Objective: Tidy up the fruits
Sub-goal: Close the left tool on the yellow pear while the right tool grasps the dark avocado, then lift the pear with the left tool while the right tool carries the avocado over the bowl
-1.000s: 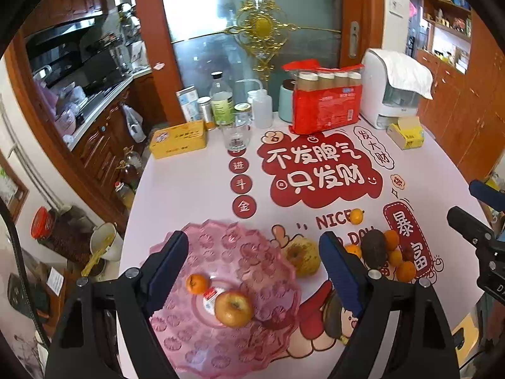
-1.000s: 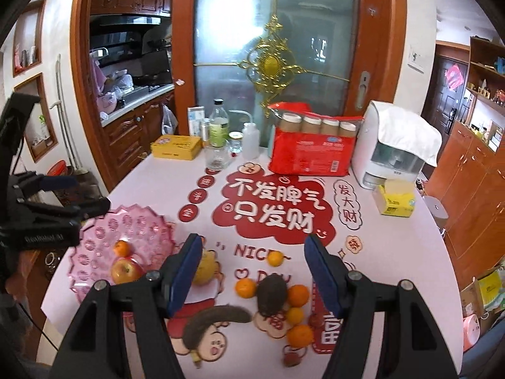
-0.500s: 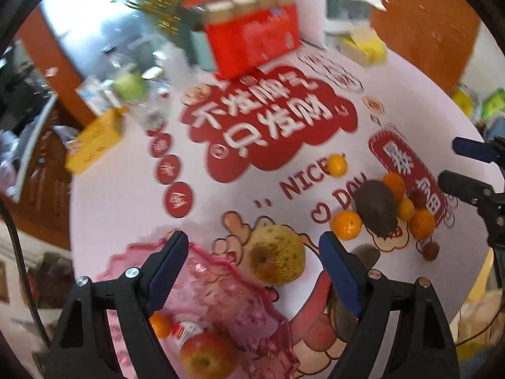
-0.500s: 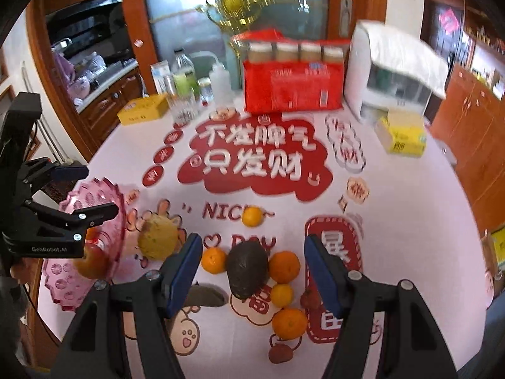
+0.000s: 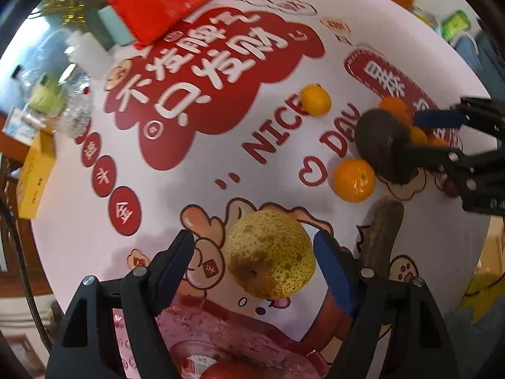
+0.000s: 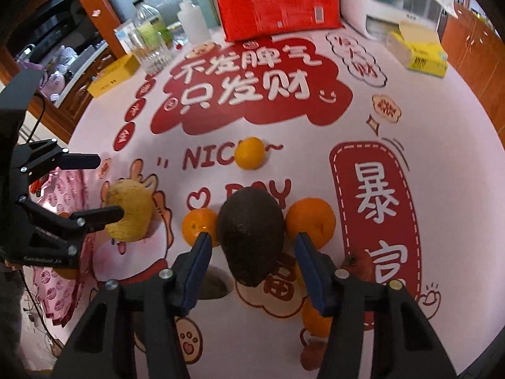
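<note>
Fruits: several pieces lie loose on the printed tablecloth; they are to be gathered into the pink plate at the near left.
Progress: early. Only a red apple shows in the plate in the left wrist view, with a bit of orange fruit at its rim in the right wrist view; most fruit is not yet moved.
Pink plate: translucent, scalloped, with a petal pattern, just beside the pear.
Left gripper: points down over the yellow pear; its jaws have just been closing, with the pear between them. The right pad sits at the skin, the left one stands clear, so no grip yet.
Yellow pear: round, rough, brown-speckled, darker near its stem end.
Left mandarin: small and glossy, touching the avocado.
Right gripper: straddles the avocado; its jaws have just been closing, and gaps show at both pads.
Avocado: dark, matt, egg-shaped, narrow end towards the camera.
Far mandarin: alone on the lettering, well apart.
Right mandarin: touching the avocado.
Remainder: further small orange and reddish fruits lie near right, partly hidden.
</note>
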